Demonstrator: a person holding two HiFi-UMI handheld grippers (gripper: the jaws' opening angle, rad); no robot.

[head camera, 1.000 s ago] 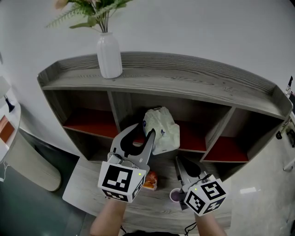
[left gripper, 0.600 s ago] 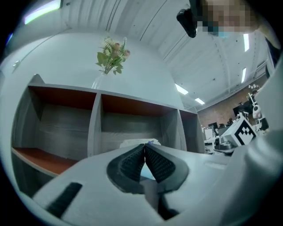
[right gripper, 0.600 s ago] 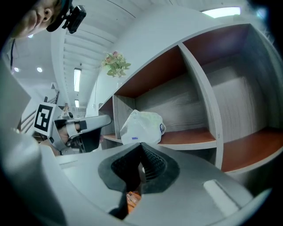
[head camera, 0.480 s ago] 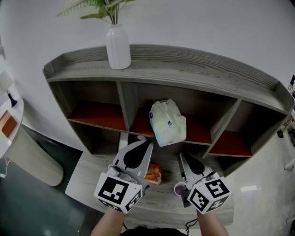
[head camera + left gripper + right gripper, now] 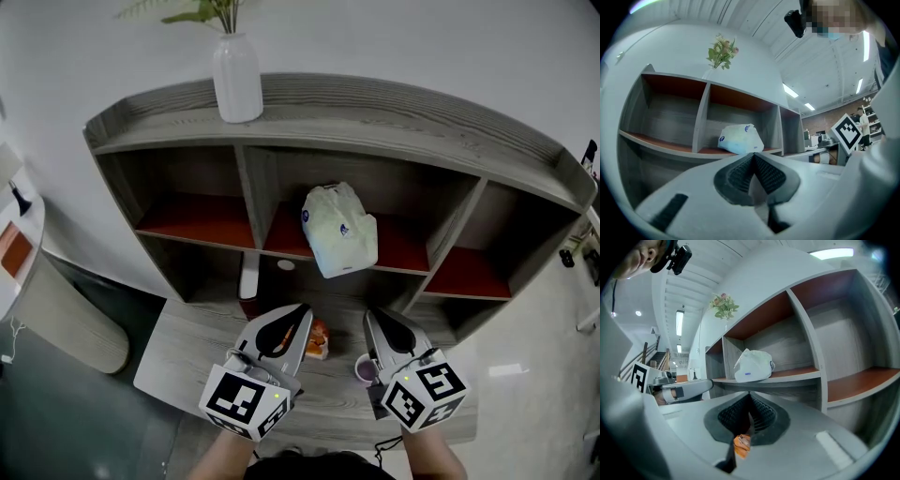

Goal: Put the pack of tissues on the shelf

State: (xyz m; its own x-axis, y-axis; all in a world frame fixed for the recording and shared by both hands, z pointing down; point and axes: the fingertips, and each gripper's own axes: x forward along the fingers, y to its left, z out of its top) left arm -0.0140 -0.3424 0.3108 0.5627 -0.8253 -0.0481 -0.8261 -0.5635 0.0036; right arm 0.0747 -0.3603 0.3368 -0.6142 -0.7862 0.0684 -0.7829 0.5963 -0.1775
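Pack of tissues [image 5: 339,230] located in the middle of 3 compartments of the shelf [image 5: 394,127], resting on the red board with its front end close to the board's front edge. Well apart from both grippers, touched by neither. Left gripper [image 5: 302,311] clenched, ribbed pads pressed together with nothing between them; held low over the desk [image 5: 178,352], tips aimed toward the shelf. Right gripper [image 5: 369,317] likewise clenched and empty, held alongside the left, near it but not touching. Orange snack packet [image 5: 319,339] lying on the desk between the 2 grippers; glimpsed also through the slot below the right gripper's closed jaws, not gripped. Purple cup [image 5: 362,370] standing on the desk just beside the right gripper. White vase [image 5: 236,80] with green sprigs upright on the shelf top, toward the left end. White upright object [image 5: 248,277] at the back of the desk below the shelf's left divider; kind not determinable.
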